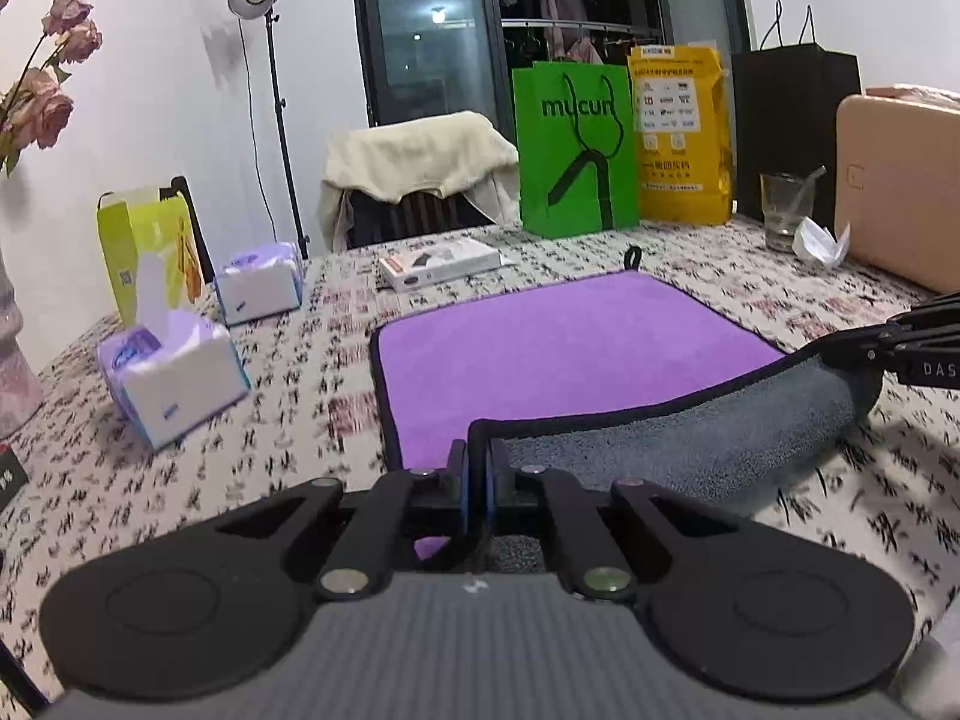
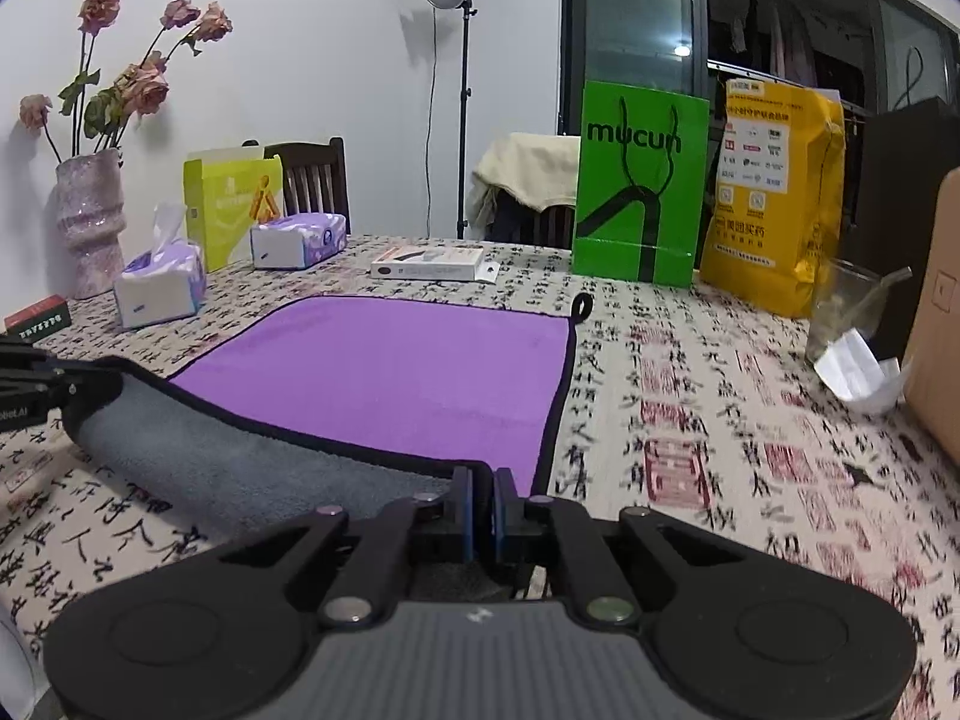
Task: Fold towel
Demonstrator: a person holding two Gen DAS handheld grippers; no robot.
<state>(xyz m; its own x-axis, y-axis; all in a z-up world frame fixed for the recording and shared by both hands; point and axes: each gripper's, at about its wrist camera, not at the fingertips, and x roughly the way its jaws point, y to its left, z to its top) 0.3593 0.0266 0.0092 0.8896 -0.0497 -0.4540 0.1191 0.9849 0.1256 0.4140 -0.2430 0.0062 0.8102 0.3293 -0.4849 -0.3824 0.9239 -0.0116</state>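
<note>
A purple towel (image 1: 558,348) with a black hem and grey underside lies on the patterned tablecloth; it also shows in the right wrist view (image 2: 390,372). My left gripper (image 1: 478,468) is shut on the towel's near left corner. My right gripper (image 2: 482,492) is shut on the near right corner. Both corners are lifted, so the near edge curls over and the grey underside (image 1: 690,426) (image 2: 198,450) faces up. The right gripper shows at the right edge of the left wrist view (image 1: 918,348). The left gripper shows at the left edge of the right wrist view (image 2: 36,384).
Two tissue boxes (image 1: 174,378) (image 1: 258,282), a white box (image 1: 438,264), a green bag (image 1: 576,150), a yellow bag (image 1: 684,138), a glass (image 1: 783,204) with crumpled paper and a tan case (image 1: 900,192) ring the towel. A vase of roses (image 2: 90,222) stands at far left.
</note>
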